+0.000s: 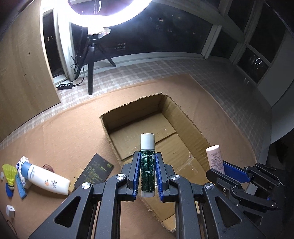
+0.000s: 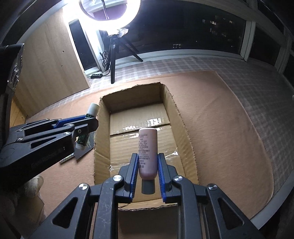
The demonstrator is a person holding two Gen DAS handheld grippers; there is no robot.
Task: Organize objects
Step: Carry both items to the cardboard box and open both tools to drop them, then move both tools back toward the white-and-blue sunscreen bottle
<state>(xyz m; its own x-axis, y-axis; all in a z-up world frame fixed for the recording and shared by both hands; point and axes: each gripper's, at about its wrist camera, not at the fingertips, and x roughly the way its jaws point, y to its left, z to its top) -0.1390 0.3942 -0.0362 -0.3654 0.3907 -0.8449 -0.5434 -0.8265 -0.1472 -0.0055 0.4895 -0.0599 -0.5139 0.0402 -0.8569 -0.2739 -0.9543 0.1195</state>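
The left tool point(image 1: 147, 172) clamps a green tube point(image 1: 147, 165); the right tool point(image 2: 148, 171) clamps a pink bottle point(image 2: 148, 152), both above the open cardboard box point(image 2: 176, 114).

Probably home: ring light point(image 1: 110, 12), windows point(image 1: 165, 33).

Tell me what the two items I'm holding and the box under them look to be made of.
Green tube in the left gripper: likely plastic with a worn printed label, white flecks through the green, matte white cap. Pink bottle in the right gripper: looks like smooth, slightly glossy plastic with printed text and a grey cap. Open box: corrugated cardboard, ragged torn rim, shiny clear tape along the bottom seam.
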